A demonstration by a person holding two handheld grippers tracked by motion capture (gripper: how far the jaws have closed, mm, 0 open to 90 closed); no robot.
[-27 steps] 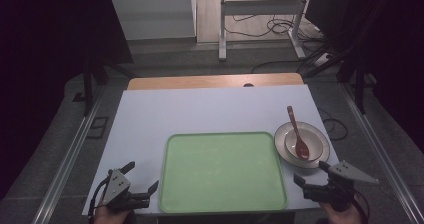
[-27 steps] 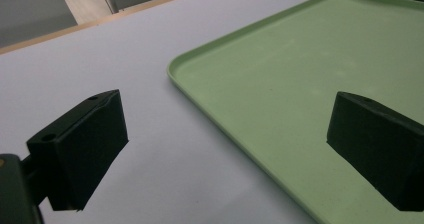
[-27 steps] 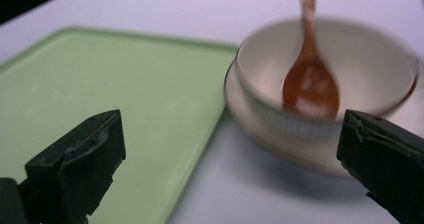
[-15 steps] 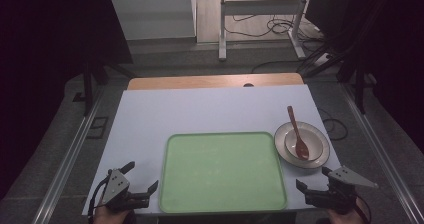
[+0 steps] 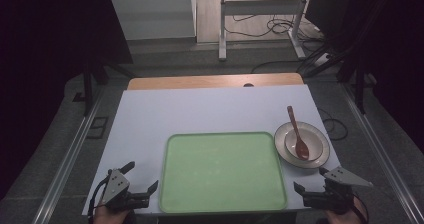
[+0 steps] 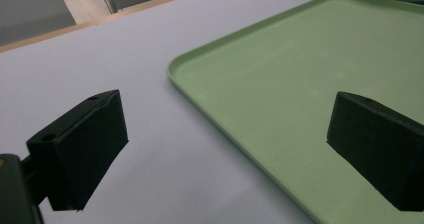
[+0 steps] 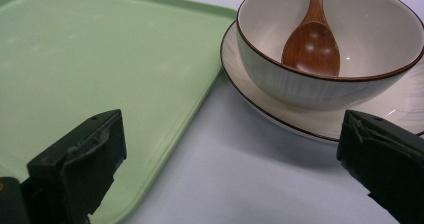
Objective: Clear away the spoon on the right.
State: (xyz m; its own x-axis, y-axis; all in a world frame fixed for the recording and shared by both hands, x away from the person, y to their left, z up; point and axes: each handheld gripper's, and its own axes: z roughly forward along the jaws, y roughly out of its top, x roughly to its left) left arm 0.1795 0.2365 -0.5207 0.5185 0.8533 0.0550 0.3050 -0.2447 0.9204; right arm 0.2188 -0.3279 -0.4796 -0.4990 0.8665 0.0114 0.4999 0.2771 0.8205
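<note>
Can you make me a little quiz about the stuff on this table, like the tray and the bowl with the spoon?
1. True or false: the wooden spoon rests inside the bowl.
2. What does the bowl stand on? A) the green tray B) a plate C) the bare table
3. Fill in: both the left gripper and the right gripper have jaws that are ____ and hold nothing.

Key: 1 true; 2 B; 3 open.
</note>
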